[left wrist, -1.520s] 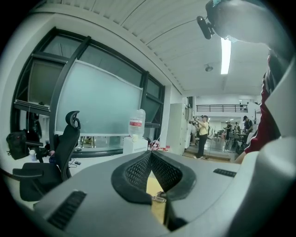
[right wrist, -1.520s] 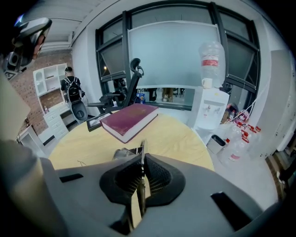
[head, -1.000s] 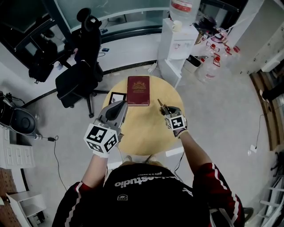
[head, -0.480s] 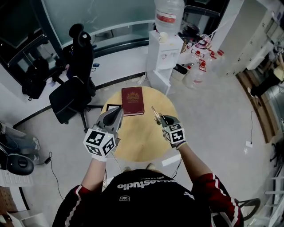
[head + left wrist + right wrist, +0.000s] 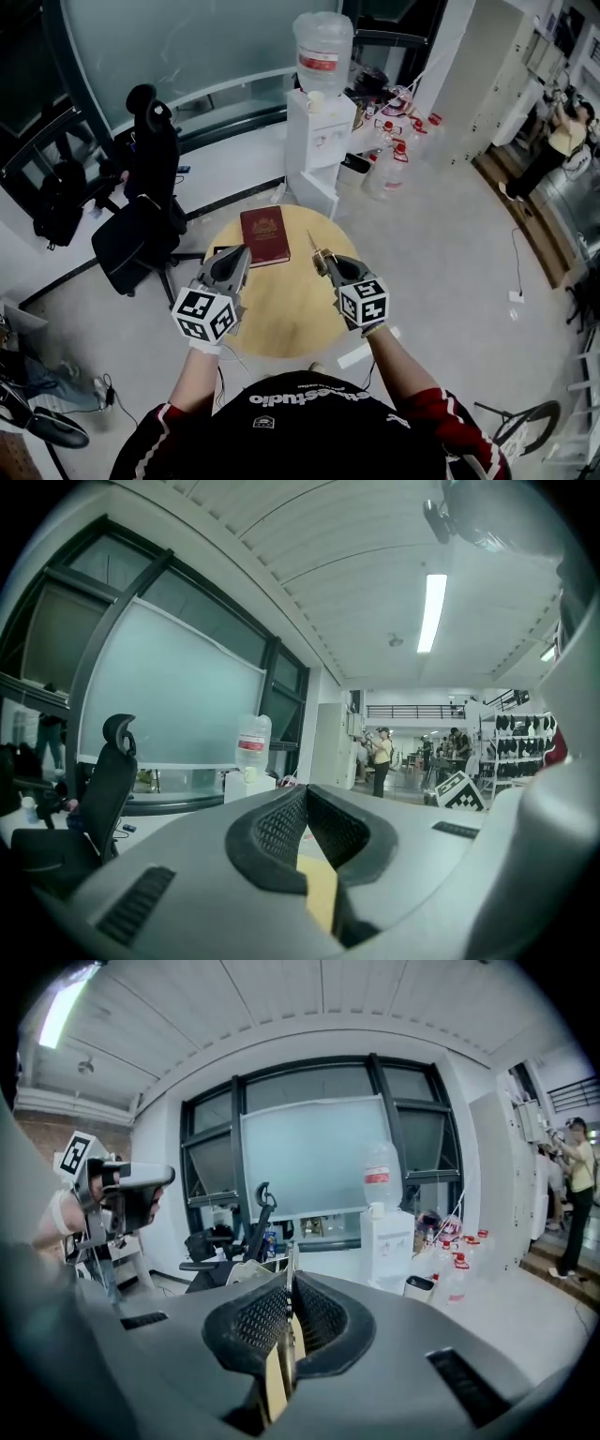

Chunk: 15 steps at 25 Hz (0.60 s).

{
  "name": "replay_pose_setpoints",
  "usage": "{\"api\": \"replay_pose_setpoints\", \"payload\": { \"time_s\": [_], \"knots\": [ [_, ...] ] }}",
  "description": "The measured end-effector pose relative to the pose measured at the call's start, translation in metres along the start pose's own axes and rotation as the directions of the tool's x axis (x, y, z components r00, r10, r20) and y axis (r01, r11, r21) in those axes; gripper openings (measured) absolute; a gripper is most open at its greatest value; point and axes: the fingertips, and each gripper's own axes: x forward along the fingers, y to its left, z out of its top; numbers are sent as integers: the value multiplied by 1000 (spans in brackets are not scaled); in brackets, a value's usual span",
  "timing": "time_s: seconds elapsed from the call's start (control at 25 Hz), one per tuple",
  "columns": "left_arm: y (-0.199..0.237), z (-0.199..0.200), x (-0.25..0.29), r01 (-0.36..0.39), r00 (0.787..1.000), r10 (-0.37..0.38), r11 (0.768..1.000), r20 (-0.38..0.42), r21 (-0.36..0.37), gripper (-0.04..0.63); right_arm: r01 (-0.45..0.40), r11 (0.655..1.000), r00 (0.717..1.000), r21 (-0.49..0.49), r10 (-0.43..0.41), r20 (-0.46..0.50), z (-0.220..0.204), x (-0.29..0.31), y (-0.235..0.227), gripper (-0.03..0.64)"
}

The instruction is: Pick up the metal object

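Metal strip [image 5: 312, 243] sits pinched in your right gripper [image 5: 324, 263], seemingly lifted off the table [image 5: 281, 323]; left gripper [image 5: 236, 253] pressed together, empty, so next just hold that squeeze steady

Table [image 5: 281, 314]: pale wood, smooth, matt.
Book [image 5: 264, 236]: red cover, slight sheen.
Metal object [image 5: 313, 243]: bright, smooth.
My right pads [image 5: 253, 1321]: black, meshed, matt.

— What's on the round table [image 5: 281, 323]?
— A red book [image 5: 264, 236], lying flat at its twelve o'clock edge.
— And around the table?
— A black office chair [image 5: 136, 230] at ten o'clock. A water cooler [image 5: 314, 150] at twelve, with spare jugs [image 5: 394, 164] on the floor at one. A person in yellow [image 5: 553, 150] stands well apart at two.
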Motion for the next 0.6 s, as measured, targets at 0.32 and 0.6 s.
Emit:
{"api": "replay_pose_setpoints", "payload": {
  "time_s": [0.32,0.6],
  "knots": [
    [-12,6,14,55,998,-55,998,7,-4,17,33,993,989,115,-49,140,45,-39,5,31],
    [-31,20,26,116,992,-116,993,38,1,17,76,992,971,98,-96,219,80,-76,8,31]
  ]
}}
